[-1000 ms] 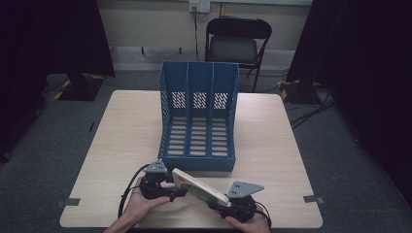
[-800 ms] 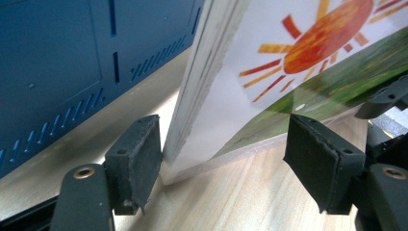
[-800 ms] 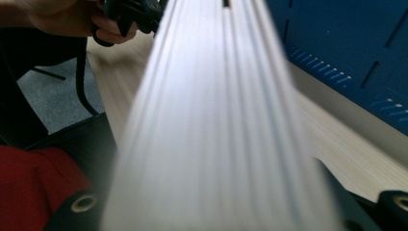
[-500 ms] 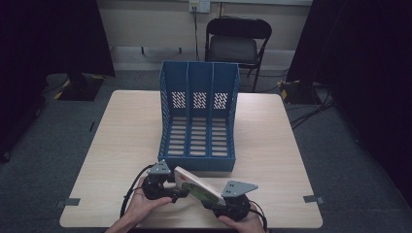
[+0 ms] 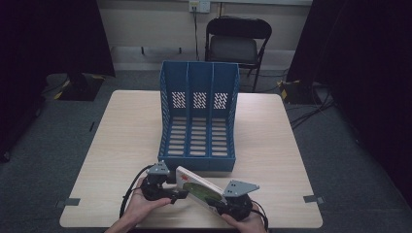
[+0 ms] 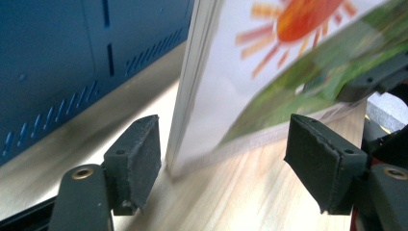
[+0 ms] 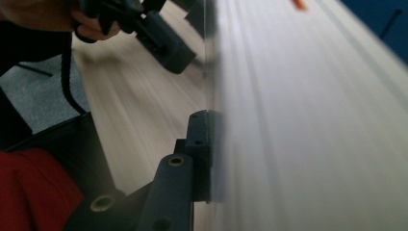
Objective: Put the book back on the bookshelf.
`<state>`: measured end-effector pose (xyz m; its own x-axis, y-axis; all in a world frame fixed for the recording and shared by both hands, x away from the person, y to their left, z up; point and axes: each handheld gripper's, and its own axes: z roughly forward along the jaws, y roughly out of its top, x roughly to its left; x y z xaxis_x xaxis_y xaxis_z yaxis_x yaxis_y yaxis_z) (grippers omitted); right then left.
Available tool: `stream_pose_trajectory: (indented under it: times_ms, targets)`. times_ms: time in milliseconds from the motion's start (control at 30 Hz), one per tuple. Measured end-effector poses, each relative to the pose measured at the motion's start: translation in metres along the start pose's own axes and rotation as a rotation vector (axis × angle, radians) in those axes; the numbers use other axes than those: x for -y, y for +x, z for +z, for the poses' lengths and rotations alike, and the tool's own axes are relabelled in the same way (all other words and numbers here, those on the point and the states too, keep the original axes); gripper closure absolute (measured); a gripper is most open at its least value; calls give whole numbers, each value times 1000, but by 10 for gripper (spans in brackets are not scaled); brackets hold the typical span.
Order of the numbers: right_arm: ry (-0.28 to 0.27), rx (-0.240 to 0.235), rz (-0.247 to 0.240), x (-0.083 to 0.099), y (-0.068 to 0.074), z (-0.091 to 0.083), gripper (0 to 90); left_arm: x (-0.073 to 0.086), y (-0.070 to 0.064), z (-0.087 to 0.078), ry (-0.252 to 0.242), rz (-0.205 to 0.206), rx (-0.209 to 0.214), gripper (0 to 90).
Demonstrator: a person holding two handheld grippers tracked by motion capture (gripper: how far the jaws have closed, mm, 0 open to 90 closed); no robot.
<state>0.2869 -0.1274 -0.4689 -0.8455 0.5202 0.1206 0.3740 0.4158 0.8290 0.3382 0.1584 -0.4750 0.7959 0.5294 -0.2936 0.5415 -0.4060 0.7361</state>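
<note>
Between the spread left tongs (image 6: 223,166), a book (image 6: 269,82); right tongs (image 5: 224,204) clamping it.

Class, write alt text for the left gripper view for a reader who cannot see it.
A book with a sun on its cover stands tilted on one corner on the wooden table, between the open black jaws of the left gripper. A blue file rack stands behind.

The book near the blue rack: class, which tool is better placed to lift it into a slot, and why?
Right. The right tool is shut on the book; the left tool is open, its jaws straddling a corner. The rack stands just beyond.
</note>
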Motion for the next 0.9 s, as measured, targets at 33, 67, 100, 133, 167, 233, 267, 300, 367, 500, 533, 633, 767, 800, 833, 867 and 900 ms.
stream_pose_trajectory:
  times_ms: [33, 67, 100, 133, 167, 233, 267, 300, 367, 500, 533, 633, 767, 800, 833, 867, 900]
  targets:
    - [-2, -6, 3, 0, -1, 0, 761, 0, 0, 0, 6, -3, -10, 265]
    - [-2, -6, 3, 0, -1, 0, 761, 0, 1, 0, 13, -6, -8, 265]
    - [-4, -6, 3, 1, -1, 0, 761, 0, 1, -1, 19, -8, -10, 265]
    - [-3, -10, 6, 0, -1, 0, 761, 1, 2, 0, 22, -17, -6, 264]
    - [-3, -13, 7, 0, -1, -1, 761, 1, 2, 0, 32, -20, -11, 251]
    - [-8, -20, 8, 0, -1, -2, 761, 2, 4, 0, 45, -19, -11, 241]
    - [-10, -20, 11, 0, -1, -2, 761, 2, 4, -1, 43, -23, -4, 240]
    - [-13, -21, 14, 0, -1, -4, 762, 2, 6, -3, 45, -22, -3, 236]
    - [-14, -20, 13, 0, -1, -4, 762, 2, 6, -4, 32, -37, 1, 230]
    - [-20, -22, 19, 0, -2, -5, 762, 4, 11, -11, 47, -30, -28, 229]
    - [-26, -23, 21, -1, -3, -6, 762, 5, 13, -13, 54, -32, -30, 220]
    - [-33, -17, 22, -1, -3, -8, 762, 7, 19, -17, 96, -54, -57, 220]
    - [-49, -1, 31, -2, -4, -12, 763, 12, 32, -28, 93, -111, -83, 221]
    - [-51, -2, 31, -2, -4, -12, 763, 12, 33, -29, 94, -116, -105, 222]
    - [-51, -2, 31, -2, -4, -12, 763, 12, 35, -31, 96, -118, -145, 222]
    - [-53, 3, 34, -2, -4, -13, 763, 13, 37, -33, 108, -101, -179, 226]
    - [-52, 1, 35, -3, -5, -13, 763, 13, 39, -34, 116, -97, -195, 226]
